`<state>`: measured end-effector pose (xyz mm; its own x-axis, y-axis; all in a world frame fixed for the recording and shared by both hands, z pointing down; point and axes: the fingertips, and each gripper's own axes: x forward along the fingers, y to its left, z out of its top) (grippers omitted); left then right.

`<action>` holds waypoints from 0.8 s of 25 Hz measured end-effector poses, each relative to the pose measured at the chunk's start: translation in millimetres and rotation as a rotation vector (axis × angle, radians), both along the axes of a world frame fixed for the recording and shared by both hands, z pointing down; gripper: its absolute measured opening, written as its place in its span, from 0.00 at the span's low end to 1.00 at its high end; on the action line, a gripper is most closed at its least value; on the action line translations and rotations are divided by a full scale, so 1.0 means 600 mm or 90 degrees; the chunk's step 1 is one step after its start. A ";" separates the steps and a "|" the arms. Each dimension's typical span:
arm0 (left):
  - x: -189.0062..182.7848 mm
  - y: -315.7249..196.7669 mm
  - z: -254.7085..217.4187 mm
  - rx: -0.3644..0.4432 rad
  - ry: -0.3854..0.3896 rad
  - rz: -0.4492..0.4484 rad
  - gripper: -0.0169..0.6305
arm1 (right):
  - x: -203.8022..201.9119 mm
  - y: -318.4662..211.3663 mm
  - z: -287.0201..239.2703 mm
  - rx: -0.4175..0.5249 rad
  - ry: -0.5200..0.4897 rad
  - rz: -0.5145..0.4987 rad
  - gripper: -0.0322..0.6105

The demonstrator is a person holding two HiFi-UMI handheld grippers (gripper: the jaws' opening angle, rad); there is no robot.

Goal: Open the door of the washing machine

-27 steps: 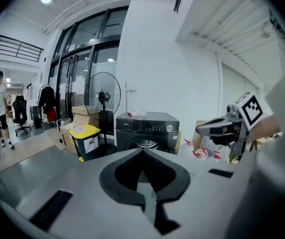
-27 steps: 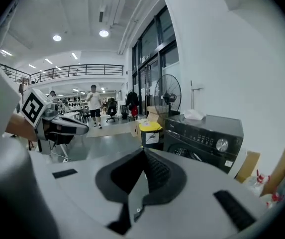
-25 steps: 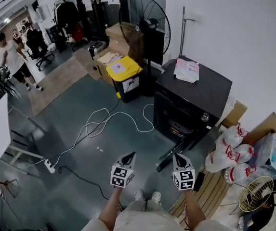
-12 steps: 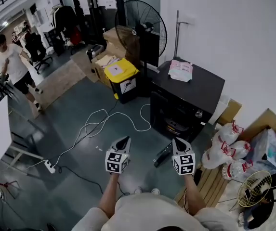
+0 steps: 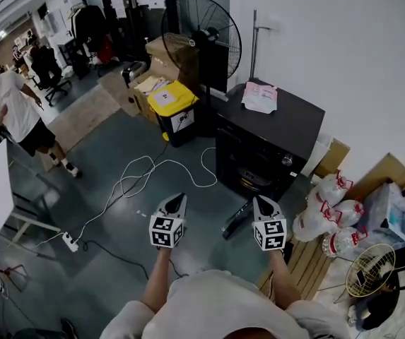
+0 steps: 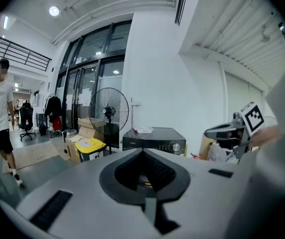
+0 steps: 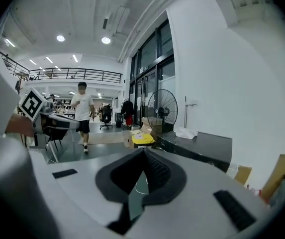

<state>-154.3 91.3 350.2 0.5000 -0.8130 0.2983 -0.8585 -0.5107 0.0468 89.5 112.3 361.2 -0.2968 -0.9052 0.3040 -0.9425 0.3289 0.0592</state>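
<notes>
Washing machine door [image 5: 236, 219]: where does it lie from the grippers?

— Ahead of both and low, nearer the right gripper [image 5: 261, 203]. It looks like the dark slab jutting from the front of the black washing machine [image 5: 287, 122] towards the person, with the drum mouth [image 5: 257, 177] showing behind it. I judge it swung open, as the task wants. Who swung it, I can't say.

And the grippers themselves?

— The left gripper [image 5: 177, 203] and the right one are held side by side. Both are tipped a little downward toward the machine and stand well short of it. Each gripper's own view shows its jaws pressed together with nothing between them.

Why shut and empty at that distance?

— My guess is that there is simply nothing within reach to pinch. With the door out like that, the pose fits someone standing back from it.

Does anything crowd the door?

— Not that I can see. A white cable [image 5: 145, 179] loops on the floor ahead of the left gripper. Further beyond it, to the machine's left, stand a yellow-lidded bin [image 5: 172, 108] and a standing fan [image 5: 202, 30]. A pink-and-white packet [image 5: 259, 96] rests on the machine's top, clear of the front. Bagged bottles [image 5: 329, 221] sit to the right of the right gripper. All of these lie apart from the slab.
</notes>
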 end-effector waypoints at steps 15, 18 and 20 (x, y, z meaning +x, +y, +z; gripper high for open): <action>-0.010 -0.003 0.002 -0.006 0.010 -0.002 0.04 | -0.020 -0.005 0.000 -0.004 0.005 -0.008 0.05; -0.008 -0.004 0.001 -0.007 0.011 0.001 0.04 | -0.023 -0.005 0.002 -0.007 0.008 -0.009 0.05; -0.007 -0.004 0.001 -0.006 0.012 0.004 0.04 | -0.025 -0.005 0.003 -0.009 0.010 -0.010 0.05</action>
